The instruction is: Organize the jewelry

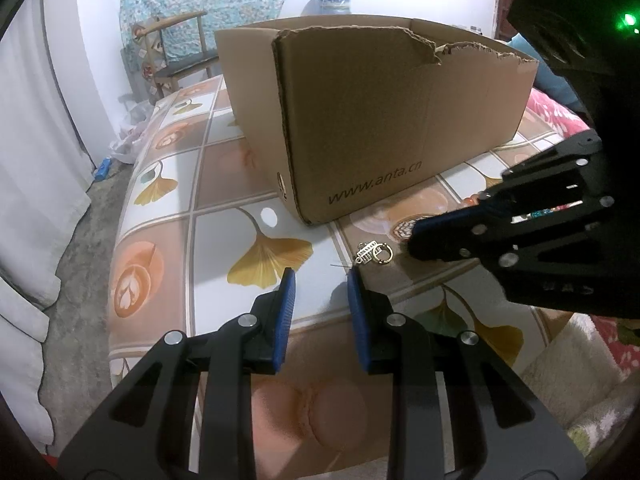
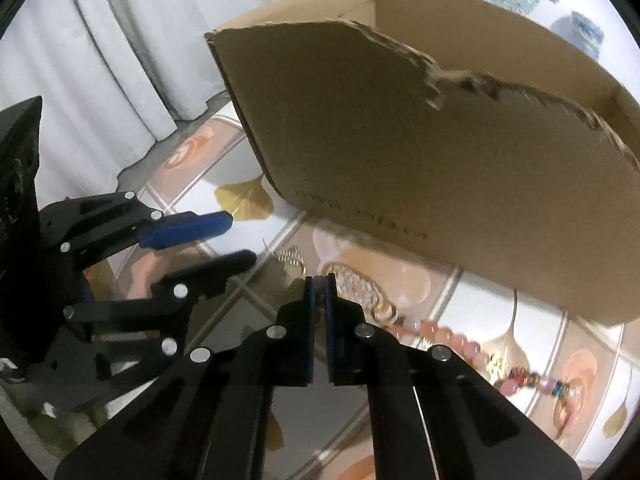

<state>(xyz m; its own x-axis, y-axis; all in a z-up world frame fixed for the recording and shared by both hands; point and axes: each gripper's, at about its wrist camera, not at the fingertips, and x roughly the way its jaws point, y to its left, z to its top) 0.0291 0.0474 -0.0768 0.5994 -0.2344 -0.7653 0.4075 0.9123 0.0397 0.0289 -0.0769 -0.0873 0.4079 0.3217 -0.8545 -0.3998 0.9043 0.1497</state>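
A: Right gripper (image 2: 319, 280)?
B: Jaws closed together, tips down at the tablecloth (image 1: 224, 184), nothing visibly caught. Left gripper (image 1: 320, 276) part open, empty.
A: Jewelry?
B: Gold charm (image 1: 374, 253) between both tips. Pink bead bracelet (image 2: 444, 338) right of it, before the cardboard box (image 1: 392, 120)

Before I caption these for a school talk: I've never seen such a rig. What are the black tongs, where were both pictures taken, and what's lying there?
They are hand-held grippers, each with a fisheye camera looking along its blue-padded jaws. In the left camera's picture the left gripper stands open and empty above a gold charm with a ring. In the right camera's picture the right gripper is shut; nothing visibly held. On the leaf-patterned tablecloth stand a torn brown cardboard box and a pink bead bracelet.
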